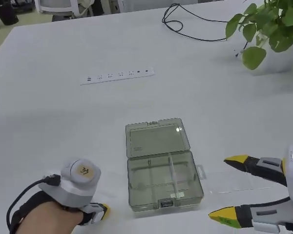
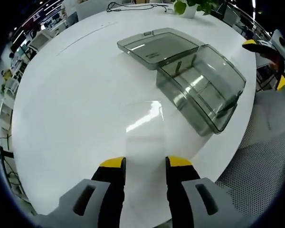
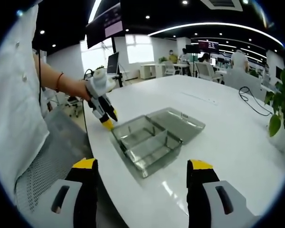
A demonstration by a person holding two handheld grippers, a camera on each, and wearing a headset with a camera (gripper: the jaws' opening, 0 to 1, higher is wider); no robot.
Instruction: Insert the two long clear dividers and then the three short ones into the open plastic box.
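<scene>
So the biggest thing here is the white table (image 1: 49, 122), pretty bare apart from a potted plant (image 1: 268, 24) in the far right corner, a black cable (image 1: 185, 24) looping near it and a white power strip (image 1: 117, 76) further back, all well apart from the work.

The smoky plastic box (image 1: 136, 195) sits near the person's edge of the table, right between the two hands, probably so either side can reach in. Its lid (image 1: 156, 139) is folded flat back on the table, which leaves the whole top open for dropping things in.

The right gripper (image 1: 230, 187) hovers just right of the box with its jaws spread wide and nothing in them. The left gripper (image 2: 146, 162) is low on the box's other side, jaws only a narrow gap apart, also empty as far as one can tell.

Inside the box, an upright divider (image 1: 171, 170) stands along its depth, and there seems to be a cross piece too; the exact count is hard to tell through clear plastic.

A faint clear strip (image 1: 239, 181) lies flat on the table just right of the box, between the right jaws, so that wide spread looks like prep for a pickup. The left gripper view shows what looks like another clear piece (image 2: 143, 118) flat in front of the left jaws.
</scene>
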